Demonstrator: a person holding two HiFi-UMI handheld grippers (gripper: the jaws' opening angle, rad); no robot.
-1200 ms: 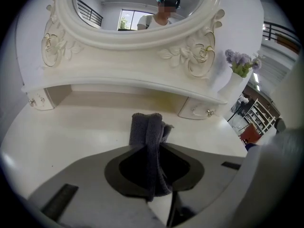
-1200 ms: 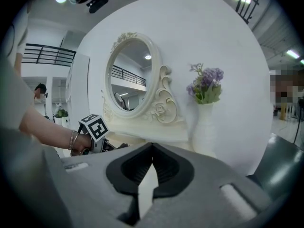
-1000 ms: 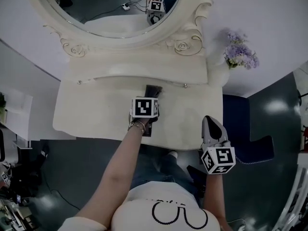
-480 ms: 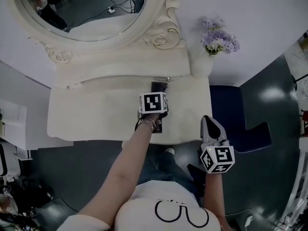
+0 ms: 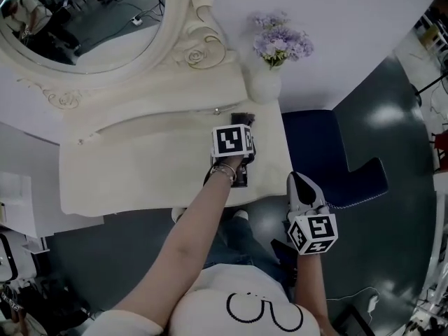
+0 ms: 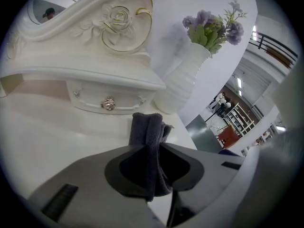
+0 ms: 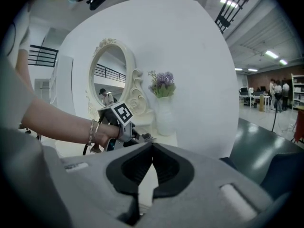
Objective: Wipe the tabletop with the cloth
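Nearest the person, the right gripper [image 7: 152, 148] hangs beside the table's edge, its smooth grey jaws pressed together on nothing. The left gripper [image 6: 153, 145] is clamped on a folded, nubby dark grey cloth [image 6: 146, 132], held low at the right end of the glossy cream tabletop [image 5: 140, 173]. Just beyond stand a round drawer knob [image 6: 109, 103], a ribbed white vase [image 6: 183, 84] and the carved, rose-scrolled mirror frame [image 6: 116, 20].

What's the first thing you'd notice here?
A big white mirror with carved roses stands at the back of a white table. Purple flowers in a white vase sit at its right end. Near them, the left gripper pinches a dark cloth over the table.
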